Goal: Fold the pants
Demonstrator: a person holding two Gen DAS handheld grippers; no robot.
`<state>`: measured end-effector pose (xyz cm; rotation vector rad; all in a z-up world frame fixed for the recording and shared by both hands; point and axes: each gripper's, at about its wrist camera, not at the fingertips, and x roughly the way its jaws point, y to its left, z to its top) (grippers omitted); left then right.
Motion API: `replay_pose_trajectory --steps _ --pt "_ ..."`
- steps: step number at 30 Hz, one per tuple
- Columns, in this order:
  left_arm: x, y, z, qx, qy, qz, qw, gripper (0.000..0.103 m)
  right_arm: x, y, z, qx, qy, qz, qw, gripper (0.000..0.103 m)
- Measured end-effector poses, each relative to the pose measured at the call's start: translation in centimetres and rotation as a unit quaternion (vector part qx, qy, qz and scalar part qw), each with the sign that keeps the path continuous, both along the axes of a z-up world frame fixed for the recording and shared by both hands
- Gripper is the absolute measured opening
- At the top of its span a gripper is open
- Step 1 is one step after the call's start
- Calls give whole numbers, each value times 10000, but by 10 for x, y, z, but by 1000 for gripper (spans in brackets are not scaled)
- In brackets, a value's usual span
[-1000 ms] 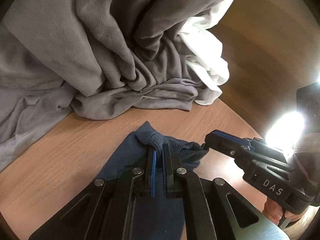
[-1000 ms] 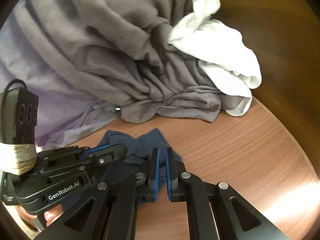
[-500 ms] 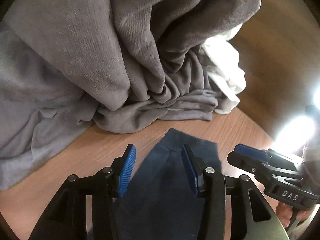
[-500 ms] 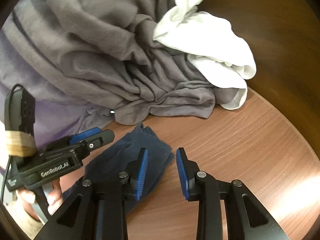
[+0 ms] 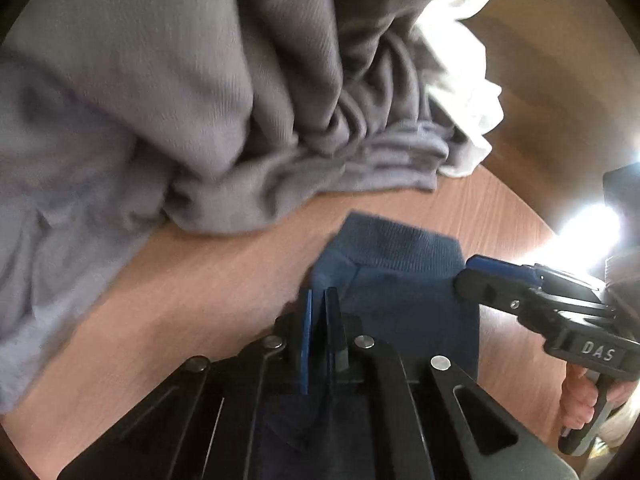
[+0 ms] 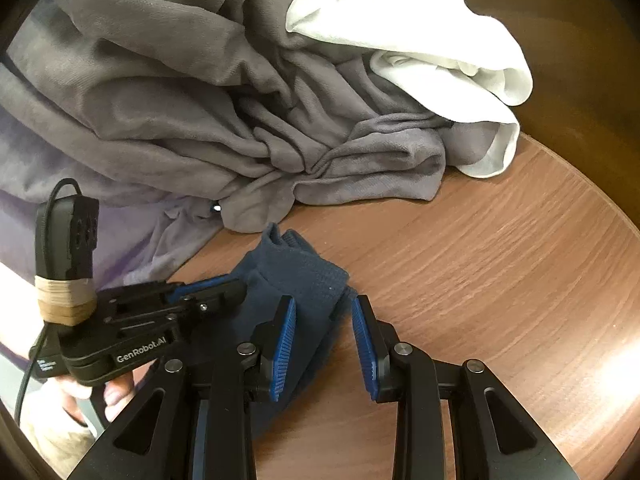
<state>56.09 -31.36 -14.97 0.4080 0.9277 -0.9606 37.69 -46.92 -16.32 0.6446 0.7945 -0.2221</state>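
My left gripper (image 5: 316, 300) has just closed, seemingly pinching the navy pants (image 5: 400, 280) at their nine o'clock edge, while my right gripper (image 6: 324, 320) stands apart at their three o'clock edge, ready to grip.

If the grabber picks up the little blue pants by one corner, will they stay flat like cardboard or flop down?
Probably flop. The blue pants lie soft and creased on the wooden table, and their ribbed edge bends in folds, so they look like knit cloth. They seem thin, so likely light for their size. Being soft, they may bunch up instead of sliding if pushed.
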Motion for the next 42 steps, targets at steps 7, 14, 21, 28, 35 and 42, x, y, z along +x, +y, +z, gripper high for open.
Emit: replay_pose_trajectory --steps 7,14,21,28,35,42 --pt "17 -18 -5 272 -42 -27 9996 8 5 5 6 -343 96 -87 9993 31" --pt "18 24 43 -240 -244 167 9993 35 14 13 19 -848 380 -305 9952 31" --pt "-14 87 89 -416 -586 439 9964 41 17 45 64 -1106 -40 317 9934 31" --pt "-37 141 71 -30 -459 612 9971 44 29 86 83 -1456 -291 1007 9838 41" --pt "-45 157 33 336 94 215 9992 43 40 98 65 -1427 100 1002 9846 41" --pt "-39 146 5 397 509 -125 9978 34 43 100 40 -1408 516 1051 9831 41"
